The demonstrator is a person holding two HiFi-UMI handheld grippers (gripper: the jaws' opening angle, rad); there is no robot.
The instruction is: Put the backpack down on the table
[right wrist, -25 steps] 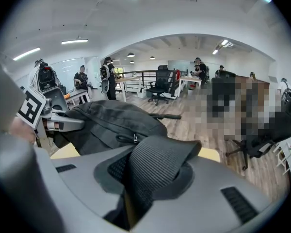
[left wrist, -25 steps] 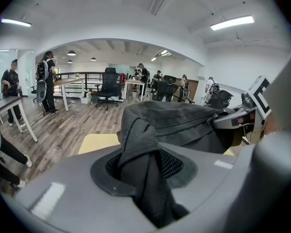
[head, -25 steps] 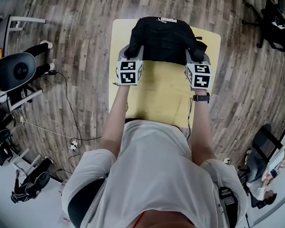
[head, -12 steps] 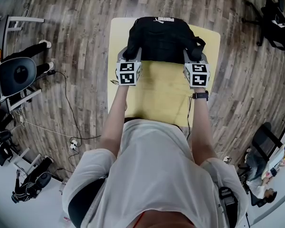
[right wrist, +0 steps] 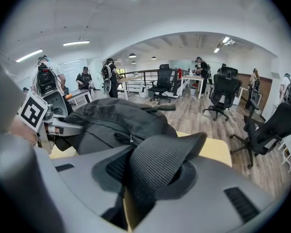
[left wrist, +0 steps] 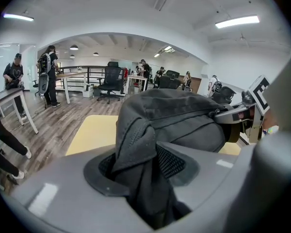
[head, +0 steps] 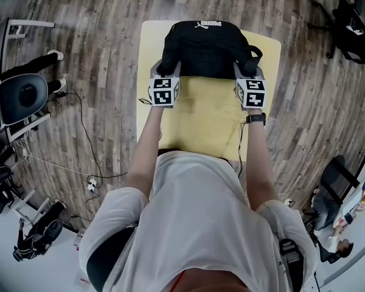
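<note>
The black backpack (head: 207, 50) lies on the far end of the yellow worktop (head: 207, 123), and its body reaches almost to the far edge. A small white print (head: 208, 24) sits on its far face. It looks like a leaping-cat mark with a short word beside it, but the letters are too small to read with certainty.

The left gripper (head: 168, 67) is at the pack's near left corner. Its jaws have just been opening. In the left gripper view a bunched fold of the pack's dark fabric and mesh fills the gap between them and touches both sides, so it is still pinched.

The right gripper (head: 244, 67) is at the near right corner, and its jaws have also just been opening. A loop of ribbed black shoulder strap (right wrist: 155, 174) stands between them, with a sliver of yellow worktop showing beside it, so the strap lies loose and is not squeezed.

Each gripper carries a cube with black-and-white square markers, the left cube (head: 163, 92) and the right cube (head: 251, 93). These patterns are the only other print in view. A dark wristwatch (head: 256, 118) is on the person's right wrist.
</note>
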